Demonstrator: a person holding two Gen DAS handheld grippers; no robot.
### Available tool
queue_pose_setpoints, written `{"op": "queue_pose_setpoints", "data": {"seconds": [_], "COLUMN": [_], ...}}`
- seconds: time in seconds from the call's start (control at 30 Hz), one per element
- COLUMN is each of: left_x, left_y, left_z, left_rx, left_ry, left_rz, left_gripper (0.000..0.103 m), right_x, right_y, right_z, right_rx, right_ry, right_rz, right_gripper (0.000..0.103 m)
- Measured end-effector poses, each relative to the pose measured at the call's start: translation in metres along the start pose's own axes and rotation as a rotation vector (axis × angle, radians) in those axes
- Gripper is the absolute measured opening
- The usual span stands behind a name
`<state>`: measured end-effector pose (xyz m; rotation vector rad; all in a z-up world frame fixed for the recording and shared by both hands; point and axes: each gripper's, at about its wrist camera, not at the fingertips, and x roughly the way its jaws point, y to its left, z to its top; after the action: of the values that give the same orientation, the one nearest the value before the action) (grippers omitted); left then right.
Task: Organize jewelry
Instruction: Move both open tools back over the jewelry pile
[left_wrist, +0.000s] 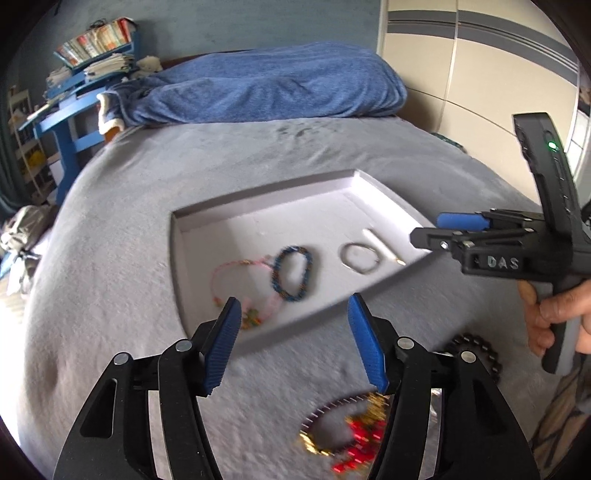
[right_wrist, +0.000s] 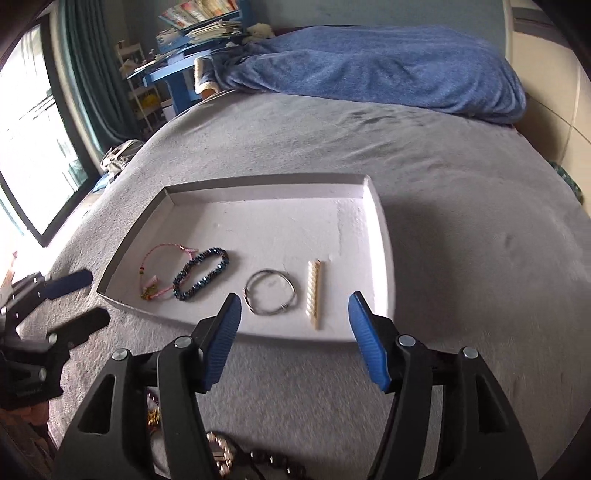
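Right now both grippers hang over a grey-covered bed (right_wrist: 443, 206), each with its blue pads spread apart and nothing between them. No earlier view is at hand, so only their present stance can be told.

Just ahead of the left gripper (left_wrist: 291, 345) lies a shallow white tray (left_wrist: 258, 206). Inside it, nearest that gripper's left pad, rests a pink cord bracelet (left_wrist: 236, 280), touching a dark blue beaded bracelet (left_wrist: 291, 273) beside it. Further to the right sit a silver bangle (left_wrist: 360, 258) and a cream pearl strip (left_wrist: 380, 247).

Below the left gripper's right pad, on the bed outside the tray, lies a red and gold bracelet (left_wrist: 343, 432), blurred. A black beaded bracelet (left_wrist: 476, 350) lies to its right, partly hidden.

The right gripper (right_wrist: 293, 341) hovers over the tray's near edge, with the bangle and pearl strip just ahead between its pads. A hand (left_wrist: 554, 314) grips its handle.
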<state>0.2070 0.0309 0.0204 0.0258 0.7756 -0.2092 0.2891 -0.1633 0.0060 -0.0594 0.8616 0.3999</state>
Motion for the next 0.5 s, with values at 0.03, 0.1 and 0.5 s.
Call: {"op": "queue_pose_setpoints", "data": {"seconds": [0.03,0.1,0.5], "left_x": [-0.001,-0.002,0.005], "left_y": [-0.004,-0.012,-0.068], "left_z": [-0.004,-0.011,-0.042], "left_rx": [0.0,0.006,0.097], "left_ry": [0.005,0.013,0.065], "left_rz": [-0.016,-0.041,-0.178], "left_gripper": [0.061,0.061,0.061], "right_x": [-0.003,-0.008,-0.034], "right_y": [-0.003,-0.008,-0.033], "right_z": [-0.003,-0.008,-0.038], "right_rx": [0.012,0.026,0.119], "right_ry": [-0.003,-0.007,-0.017], "right_rz": [-0.002,-0.007,-0.018], "right_gripper": [0.064,0.064,0.065]}}
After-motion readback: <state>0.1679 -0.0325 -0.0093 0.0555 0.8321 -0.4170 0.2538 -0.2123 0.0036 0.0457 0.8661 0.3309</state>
